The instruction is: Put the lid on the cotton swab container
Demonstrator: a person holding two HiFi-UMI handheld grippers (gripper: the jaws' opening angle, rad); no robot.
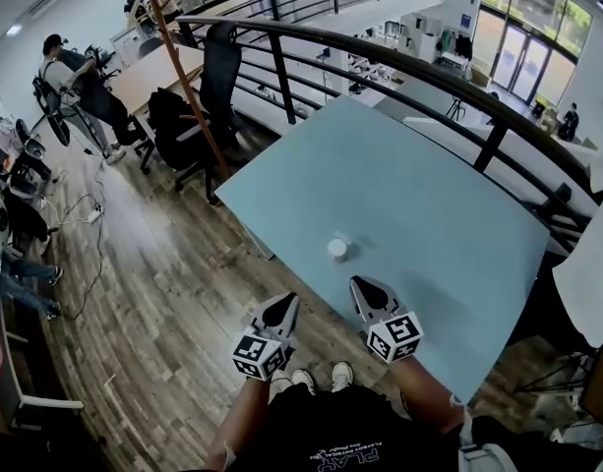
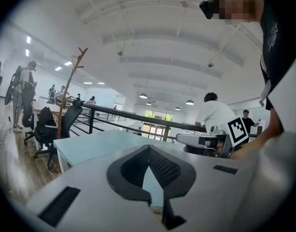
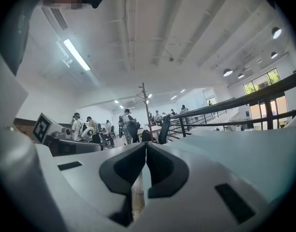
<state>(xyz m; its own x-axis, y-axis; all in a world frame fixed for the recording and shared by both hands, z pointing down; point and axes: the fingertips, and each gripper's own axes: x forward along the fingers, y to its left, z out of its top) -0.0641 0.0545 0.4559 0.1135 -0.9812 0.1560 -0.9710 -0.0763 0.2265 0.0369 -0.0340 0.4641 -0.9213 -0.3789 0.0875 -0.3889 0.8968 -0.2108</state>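
A small white round thing, taken to be the cotton swab container (image 1: 337, 248), is seen standing on the light blue table (image 1: 429, 185), near its front edge. It is shown so small in the head view that it cannot be told whether a lid sits on it, and its parts cannot be told apart.

The left gripper (image 1: 287, 303) is held off the table's near corner, above the wooden floor (image 1: 153, 293), well short of the container. Its fingers (image 2: 163, 169) are seen pressed together at the tips, with nothing between them; only a sliver of table shows through the gap lower down.

The right gripper (image 1: 361, 285) is held over the table's edge, near the container and apart from it. Its fingers (image 3: 160, 170) are likewise closed tip to tip on nothing.

The forearms are cut off by the picture's lower border, and the hands are hidden behind the marker cubes (image 1: 394, 337). Beyond the table a dark railing (image 1: 399, 62) is seen.
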